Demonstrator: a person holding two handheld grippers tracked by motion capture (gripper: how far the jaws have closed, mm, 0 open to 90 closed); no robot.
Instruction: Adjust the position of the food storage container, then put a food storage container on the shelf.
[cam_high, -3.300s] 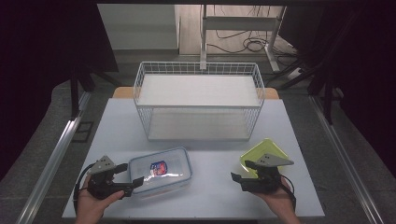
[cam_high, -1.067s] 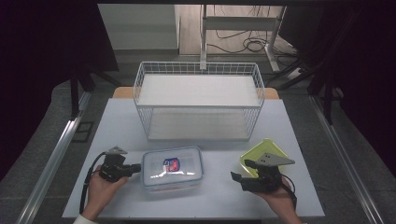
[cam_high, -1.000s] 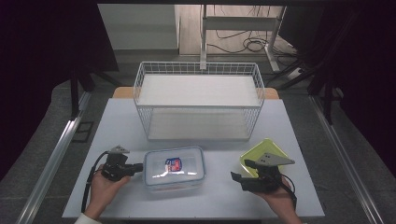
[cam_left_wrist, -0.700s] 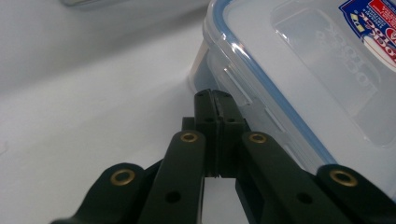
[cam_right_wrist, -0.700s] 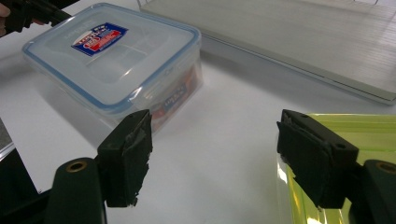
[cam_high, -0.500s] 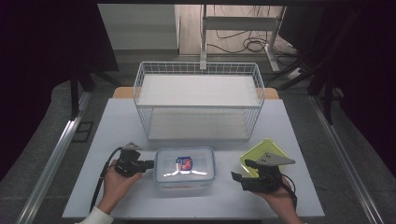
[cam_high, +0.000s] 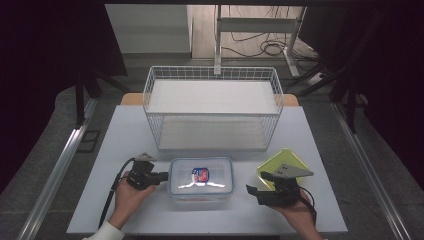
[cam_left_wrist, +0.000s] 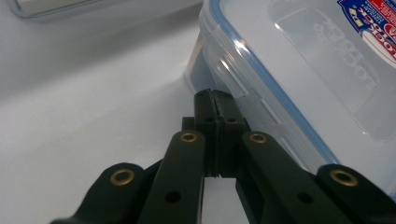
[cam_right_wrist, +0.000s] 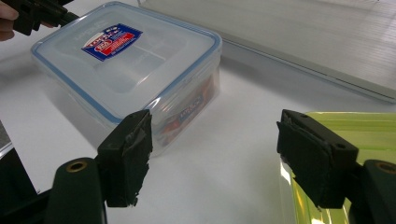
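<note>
1. Container (cam_high: 201, 180), a clear lidded box with a blue seal and a red-and-blue label, sits on the bench (cam_high: 125, 140) close to its near edge, about midway between the two tools and in front of the white wire basket (cam_high: 212, 107).
2. Left tool (cam_high: 164, 176): its jaws are pressed together with nothing between them, and their tips lie against the container's left side, just under a lid clasp (cam_left_wrist: 233, 77) as seen in the left gripper view.
3. Right tool (cam_high: 256, 192): its jaws are spread wide and hold nothing. It rests near the front right of the bench, apart from the container, with a yellow-green lid (cam_high: 282, 167) just behind it.
4. Step in hand, as judged: the shut left tool appears to be nudging the container sideways along the near edge toward the open right tool.
5. Next move, as judged: a steady, low push so the box slides rather than tips, stopping once its right end lies between the waiting jaws.
6. Limits of inspection: the container's contents are blurred behind the wall, showing only a hint of printed packaging. Whether the clasps are fully latched cannot be told. The yellow-green lid is cut off in the right gripper view.
</note>
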